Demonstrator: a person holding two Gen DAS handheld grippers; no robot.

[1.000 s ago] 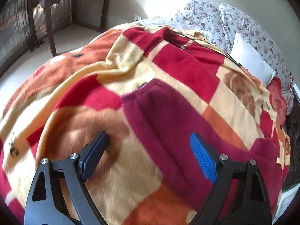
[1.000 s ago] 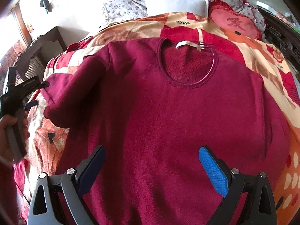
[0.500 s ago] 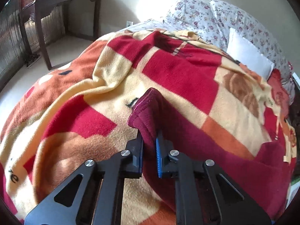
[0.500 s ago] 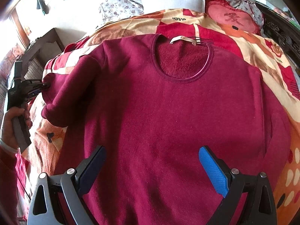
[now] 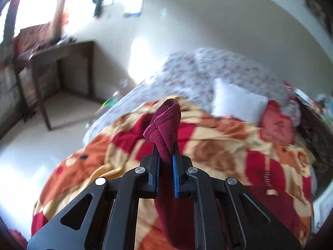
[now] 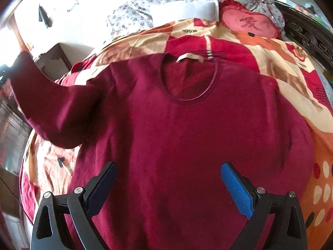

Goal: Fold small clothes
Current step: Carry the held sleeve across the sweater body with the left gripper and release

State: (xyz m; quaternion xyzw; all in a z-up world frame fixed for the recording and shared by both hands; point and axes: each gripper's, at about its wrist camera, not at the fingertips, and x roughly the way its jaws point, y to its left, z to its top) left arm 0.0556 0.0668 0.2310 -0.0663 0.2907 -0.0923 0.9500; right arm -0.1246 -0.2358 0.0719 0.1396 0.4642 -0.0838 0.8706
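Sleeve-folding is the step in hand. A maroon sweater (image 6: 187,129) is spread front-up on the checked blanket (image 6: 287,77) — its cuff (image 5: 166,123) is pinched between the clamped left gripper (image 5: 166,158) and held raised clear of the bed. The right gripper (image 6: 168,179) is held wide apart and empty above the hem. Next, the sleeve needs to be carried across the chest and laid flat.
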